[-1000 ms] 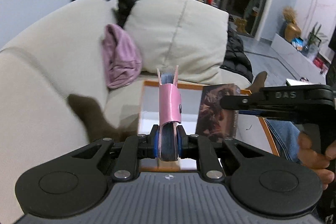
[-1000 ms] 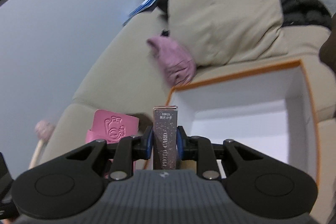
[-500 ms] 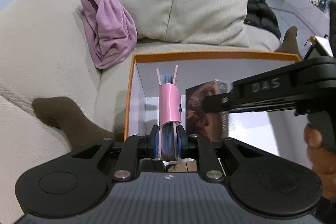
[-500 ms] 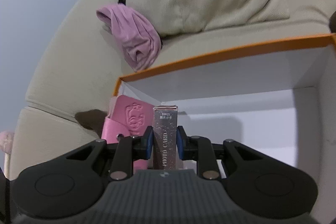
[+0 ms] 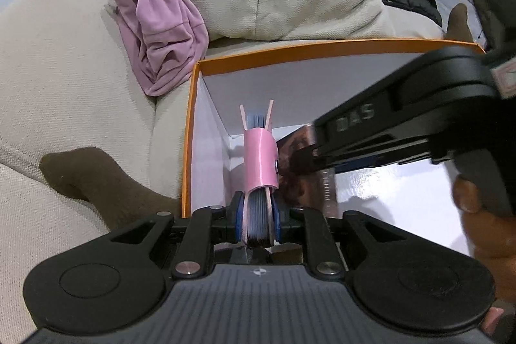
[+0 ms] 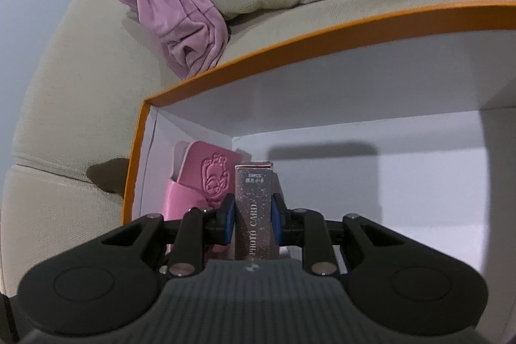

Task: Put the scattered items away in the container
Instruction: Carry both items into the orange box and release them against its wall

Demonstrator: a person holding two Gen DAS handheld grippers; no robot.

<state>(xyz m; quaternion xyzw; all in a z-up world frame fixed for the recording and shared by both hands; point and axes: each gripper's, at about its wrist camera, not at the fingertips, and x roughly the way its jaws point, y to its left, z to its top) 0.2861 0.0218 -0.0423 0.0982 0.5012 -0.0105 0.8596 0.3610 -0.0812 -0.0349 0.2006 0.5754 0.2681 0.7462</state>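
Pink leather card holder [image 5: 260, 163] pinched edgewise in our left gripper [image 5: 257, 221] and glittery photo-card box [image 6: 253, 211] clamped upright in our right gripper [image 6: 252, 216], we hold both inside the orange-rimmed white box [image 6: 290, 44], ready for release.

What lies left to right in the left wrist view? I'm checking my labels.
Dark sock → lilac cloth → pink card holder in the left gripper → photo card box → right gripper.

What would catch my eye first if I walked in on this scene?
Probably the orange-rimmed white box on the beige sofa, with both tools reaching into it. The left gripper clamps a pink card holder; the right gripper clamps a photo card box. A crumpled lilac cloth lies beside the box.
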